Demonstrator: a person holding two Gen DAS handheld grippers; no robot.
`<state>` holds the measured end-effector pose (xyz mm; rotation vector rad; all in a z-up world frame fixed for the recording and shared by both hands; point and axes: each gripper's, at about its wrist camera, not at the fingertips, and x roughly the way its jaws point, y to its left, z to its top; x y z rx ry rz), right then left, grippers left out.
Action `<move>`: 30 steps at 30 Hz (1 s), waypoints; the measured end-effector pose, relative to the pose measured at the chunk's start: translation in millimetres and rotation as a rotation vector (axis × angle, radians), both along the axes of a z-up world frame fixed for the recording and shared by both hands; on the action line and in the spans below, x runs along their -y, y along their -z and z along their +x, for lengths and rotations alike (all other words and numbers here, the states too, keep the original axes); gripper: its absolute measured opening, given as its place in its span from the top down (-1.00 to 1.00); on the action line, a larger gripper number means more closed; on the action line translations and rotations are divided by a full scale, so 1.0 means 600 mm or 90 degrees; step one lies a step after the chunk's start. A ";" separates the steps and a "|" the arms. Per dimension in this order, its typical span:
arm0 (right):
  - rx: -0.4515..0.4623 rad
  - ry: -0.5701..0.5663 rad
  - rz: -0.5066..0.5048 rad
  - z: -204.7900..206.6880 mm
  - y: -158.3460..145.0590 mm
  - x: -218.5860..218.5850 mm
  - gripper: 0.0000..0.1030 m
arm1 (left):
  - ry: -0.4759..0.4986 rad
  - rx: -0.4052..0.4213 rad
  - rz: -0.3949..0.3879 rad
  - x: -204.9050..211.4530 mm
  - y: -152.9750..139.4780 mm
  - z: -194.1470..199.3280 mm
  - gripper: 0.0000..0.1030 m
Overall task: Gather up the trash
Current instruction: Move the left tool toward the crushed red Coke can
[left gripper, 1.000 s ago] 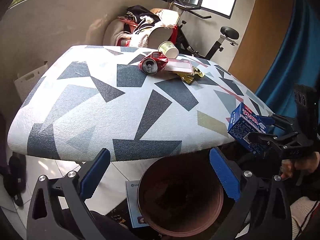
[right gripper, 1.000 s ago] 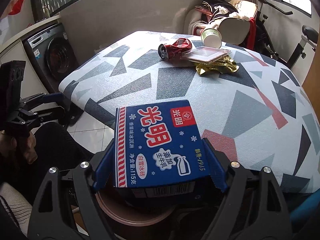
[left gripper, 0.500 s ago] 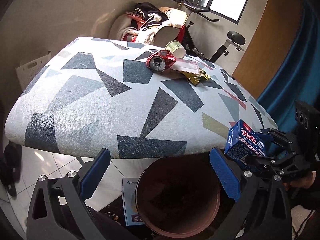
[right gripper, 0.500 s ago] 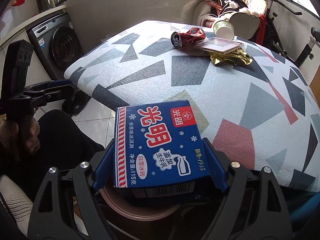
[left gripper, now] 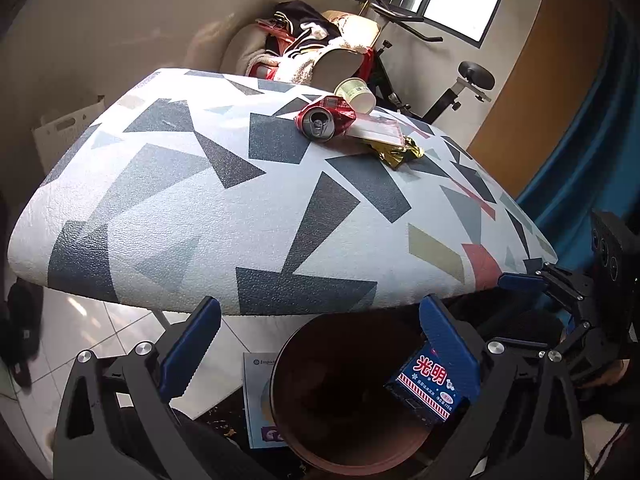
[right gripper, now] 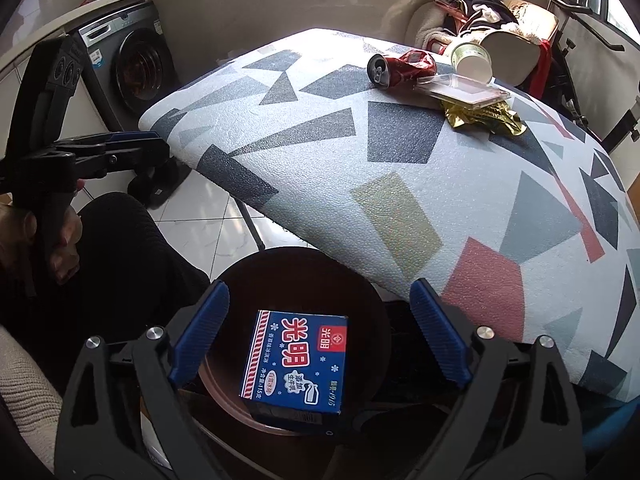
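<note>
A blue milk carton with red and white Chinese print lies free over the mouth of the round brown bin, below my open right gripper. The left wrist view shows the carton inside the bin at its right side. My left gripper is open and empty above the bin. On the far part of the patterned table lie a crushed red can, a paper cup, a clear plastic box and a gold wrapper.
A washing machine stands at the left wall. A chair piled with clothes and an exercise bike stand behind the table. A white leaflet lies on the floor by the bin. A blue curtain hangs at the right.
My right gripper opened and let go of the blue carton, which dropped into the bin. Both grippers moved closer over the bin.
</note>
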<state>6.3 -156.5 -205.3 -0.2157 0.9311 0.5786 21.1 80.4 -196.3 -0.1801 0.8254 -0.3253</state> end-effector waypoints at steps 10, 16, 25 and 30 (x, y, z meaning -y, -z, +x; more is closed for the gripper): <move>-0.003 0.036 -0.007 0.012 0.002 0.014 -0.86 | -0.003 -0.003 -0.003 -0.003 0.001 0.002 -0.89; -0.004 0.050 -0.006 0.016 0.005 0.021 -0.86 | -0.015 -0.005 -0.001 -0.006 0.004 0.003 -0.89; 0.011 0.099 -0.029 0.047 0.001 0.052 -0.89 | -0.021 0.028 -0.005 -0.008 -0.015 0.014 -0.89; 0.019 0.140 -0.032 0.077 -0.004 0.083 -0.89 | -0.037 0.054 -0.042 -0.012 -0.038 0.048 -0.89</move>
